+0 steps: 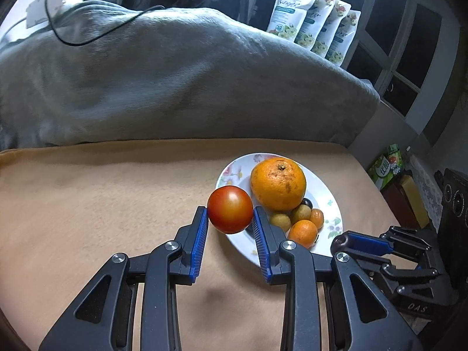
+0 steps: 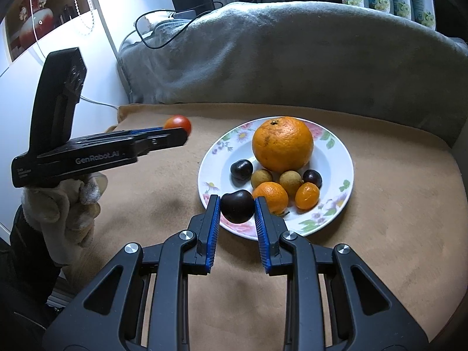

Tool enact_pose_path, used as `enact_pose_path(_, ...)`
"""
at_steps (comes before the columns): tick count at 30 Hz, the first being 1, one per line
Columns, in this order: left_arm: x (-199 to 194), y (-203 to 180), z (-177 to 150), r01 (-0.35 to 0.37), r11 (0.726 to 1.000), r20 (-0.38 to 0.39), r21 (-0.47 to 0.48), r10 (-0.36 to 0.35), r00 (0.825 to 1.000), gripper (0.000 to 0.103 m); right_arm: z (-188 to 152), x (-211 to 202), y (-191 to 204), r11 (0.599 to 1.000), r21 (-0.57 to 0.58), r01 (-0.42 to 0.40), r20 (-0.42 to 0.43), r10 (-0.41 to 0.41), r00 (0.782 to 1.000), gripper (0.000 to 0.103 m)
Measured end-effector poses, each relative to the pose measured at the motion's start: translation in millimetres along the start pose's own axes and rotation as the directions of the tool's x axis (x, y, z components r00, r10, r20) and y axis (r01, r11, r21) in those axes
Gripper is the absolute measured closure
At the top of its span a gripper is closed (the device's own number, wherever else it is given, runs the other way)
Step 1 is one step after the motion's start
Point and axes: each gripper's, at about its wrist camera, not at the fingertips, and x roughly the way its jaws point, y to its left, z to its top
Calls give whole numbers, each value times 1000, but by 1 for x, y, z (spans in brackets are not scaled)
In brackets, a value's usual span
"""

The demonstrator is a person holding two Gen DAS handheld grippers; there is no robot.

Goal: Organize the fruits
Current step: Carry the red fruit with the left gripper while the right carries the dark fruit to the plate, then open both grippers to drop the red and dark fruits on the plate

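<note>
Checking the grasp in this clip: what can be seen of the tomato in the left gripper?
The tomato is round, smooth and glossy, red shading to orange on top, and looks whole. The left gripper is shut on it, one blue ribbed pad on each side. It hangs above the tan cloth, beside the plate, touching nothing else.

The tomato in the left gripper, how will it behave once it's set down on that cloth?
The tomato is round and smooth, so it would probably roll if dropped, though the tan cloth looks soft enough to slow it. Its glossy skin may slip between the left gripper pads, and hard squeezing could bruise it.
</note>
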Motion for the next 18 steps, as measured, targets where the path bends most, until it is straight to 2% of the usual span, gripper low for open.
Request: enact_pose_path(18,15,-12,7,26,999,-14,22,-26,1000,73,5,16,5,1000,-25,-15,-19,14,1000,78)
